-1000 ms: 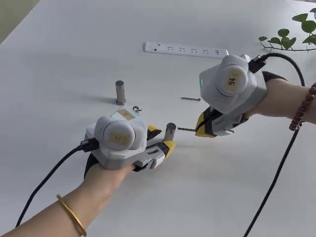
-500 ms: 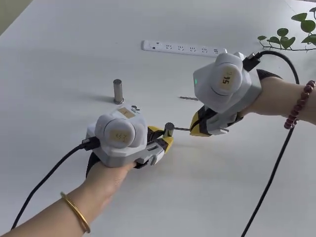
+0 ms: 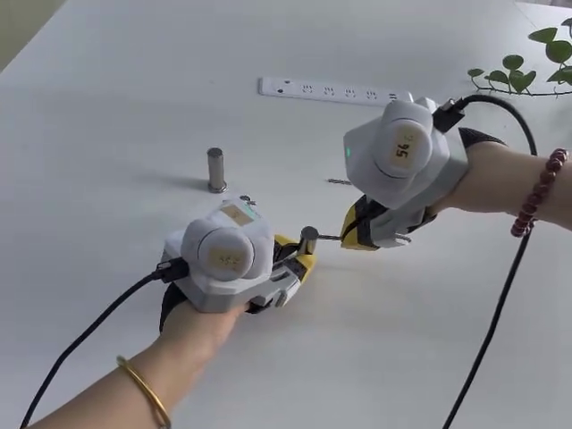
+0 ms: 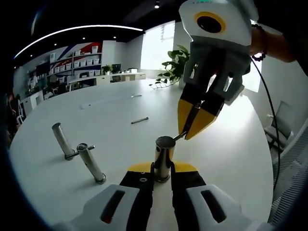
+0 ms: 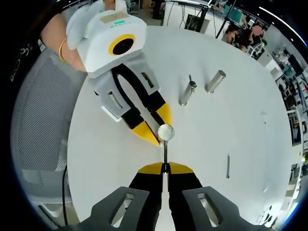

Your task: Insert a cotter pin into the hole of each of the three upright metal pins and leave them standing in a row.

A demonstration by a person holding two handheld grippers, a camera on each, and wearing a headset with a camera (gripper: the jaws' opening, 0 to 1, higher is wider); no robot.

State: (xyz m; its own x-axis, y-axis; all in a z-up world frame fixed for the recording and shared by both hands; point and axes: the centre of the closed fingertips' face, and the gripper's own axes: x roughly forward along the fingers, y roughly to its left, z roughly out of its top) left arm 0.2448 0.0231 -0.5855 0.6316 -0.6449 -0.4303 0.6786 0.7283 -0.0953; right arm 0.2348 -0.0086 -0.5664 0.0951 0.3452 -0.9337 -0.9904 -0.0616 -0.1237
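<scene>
Between the tips of the left claw [image 3: 299, 261], above the white table [image 3: 134, 89], stood 1 metal pin [image 4: 163, 156]. The jaws were closed on its lower part, leaving its top free. Ahead of that claw and slightly to its right hung the right claw [image 4: 188, 132], its jaws pinched tight on the rear end of a cotter pin [image 5: 165, 151]. Off to the left claw's left, well apart, 2 more pins stood on the table: the nearer pin [image 4: 91, 163] seemed to carry a cotter pin already, and the farther pin [image 4: 62, 140] was bare.

The metal pin looked like smooth, stiff steel, heavy for its size and apt to twist in the jaws, so a low grip suited it. Its long axis ran upright. The cotter pin looked thin, light and easily bent, and a hold nearer its tip would likely steady it. Its long axis lay level, straight out from the right claw, pointing at the metal pin's head and reaching it. Whether it had entered the hole could not be told.
</scene>
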